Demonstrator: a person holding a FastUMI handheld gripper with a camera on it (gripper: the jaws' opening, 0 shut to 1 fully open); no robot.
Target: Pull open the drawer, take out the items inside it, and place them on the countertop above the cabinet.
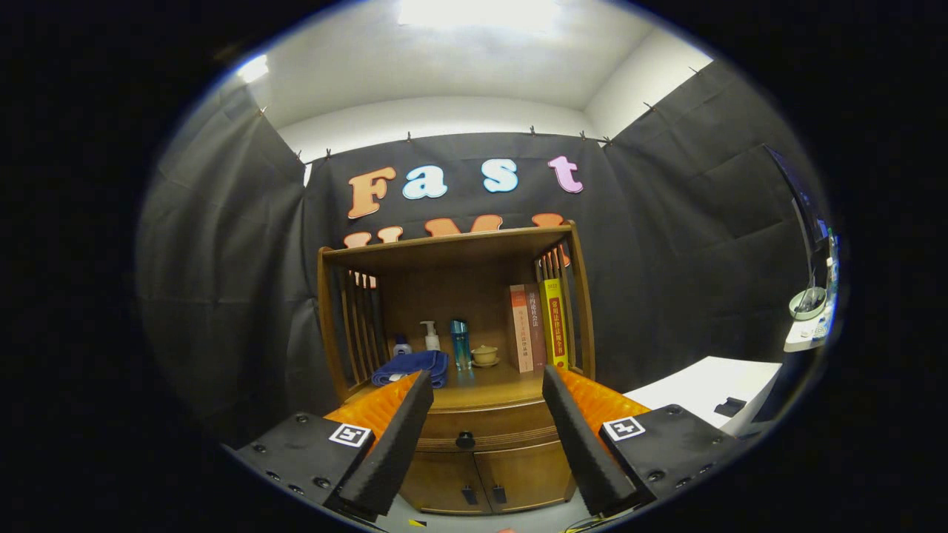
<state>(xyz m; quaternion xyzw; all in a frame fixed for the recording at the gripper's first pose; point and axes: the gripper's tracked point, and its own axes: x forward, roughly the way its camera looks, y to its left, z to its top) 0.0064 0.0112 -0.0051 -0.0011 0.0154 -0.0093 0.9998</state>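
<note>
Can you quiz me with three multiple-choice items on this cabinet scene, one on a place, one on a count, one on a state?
1. Where does the blue towel lie?
A. on the countertop, left of the bottles
B. inside the drawer
C. on the top shelf board

2. How many books stand at the right of the countertop?
A. one
B. three
C. six

3. What state is the drawer in?
A. pulled out
B. closed
C. removed

Answers:
1 A, the towel sits folded beside the bottles.
2 B, three spines show.
3 B, its front sits flush, knob beyond the open gripper fingers.
</note>
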